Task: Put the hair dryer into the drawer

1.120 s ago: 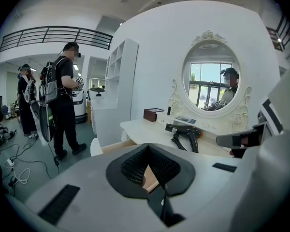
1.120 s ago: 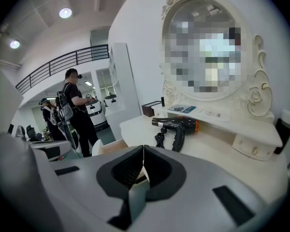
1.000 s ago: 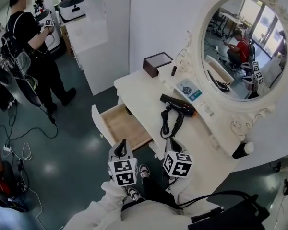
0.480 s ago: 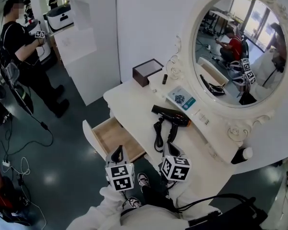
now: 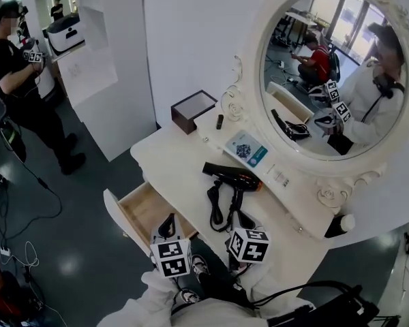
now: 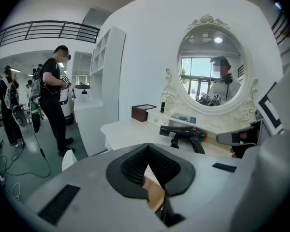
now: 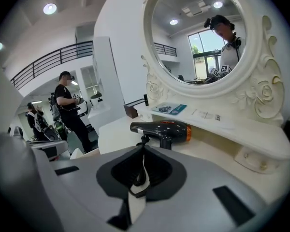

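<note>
White-sleeved arms (image 5: 165,297) hold left hand-held gripper (image 5: 167,223) and right hand-held gripper (image 5: 241,218) tilted downward, both closed, empty.

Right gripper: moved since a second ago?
Yes. The right gripper has come closer to the hair dryer, which lies unmoved on the dressing table.

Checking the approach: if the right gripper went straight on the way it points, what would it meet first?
Probably the black hair dryer with the orange band, at its handle and cord, lying on the white vanity top ahead of the shut right gripper; depth is unclear.
</note>
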Demonstrator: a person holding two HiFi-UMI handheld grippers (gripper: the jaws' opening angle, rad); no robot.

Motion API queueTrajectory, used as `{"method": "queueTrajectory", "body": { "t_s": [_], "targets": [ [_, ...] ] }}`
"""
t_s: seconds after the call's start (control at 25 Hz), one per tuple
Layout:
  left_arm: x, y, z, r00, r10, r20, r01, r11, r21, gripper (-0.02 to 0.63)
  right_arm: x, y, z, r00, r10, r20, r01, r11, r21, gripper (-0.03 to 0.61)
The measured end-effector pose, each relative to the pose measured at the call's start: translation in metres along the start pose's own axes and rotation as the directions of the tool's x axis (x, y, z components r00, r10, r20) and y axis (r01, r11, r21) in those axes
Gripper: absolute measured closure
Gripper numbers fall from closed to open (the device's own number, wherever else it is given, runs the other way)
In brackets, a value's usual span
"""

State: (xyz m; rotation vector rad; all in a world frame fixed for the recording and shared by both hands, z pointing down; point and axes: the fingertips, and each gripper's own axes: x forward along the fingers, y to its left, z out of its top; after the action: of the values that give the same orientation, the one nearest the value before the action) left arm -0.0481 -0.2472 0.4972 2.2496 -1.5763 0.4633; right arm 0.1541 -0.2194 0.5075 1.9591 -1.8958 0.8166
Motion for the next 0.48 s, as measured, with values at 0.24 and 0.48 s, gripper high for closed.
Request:
{"method": "queueTrajectory", "body": {
  "t_s": [0.24,0.48],
  "targets": [
    [0.034,-0.022,0.001,0.996,-0.069,-0.052,0.071,0.997,0.038,0.614,0.019,-0.024,0.001,0.999,-0.040,-0.025,0.041,0.998,0.045,0.515],
    [0.067,-0.039,-0.005,0.987,-0.119,-0.107,0.126,0.990,0.066,0.614,0.041,-0.041,-0.001,0.996,-0.047,-0.069,0.053,0.995,0.085,0.515]
  ]
}}
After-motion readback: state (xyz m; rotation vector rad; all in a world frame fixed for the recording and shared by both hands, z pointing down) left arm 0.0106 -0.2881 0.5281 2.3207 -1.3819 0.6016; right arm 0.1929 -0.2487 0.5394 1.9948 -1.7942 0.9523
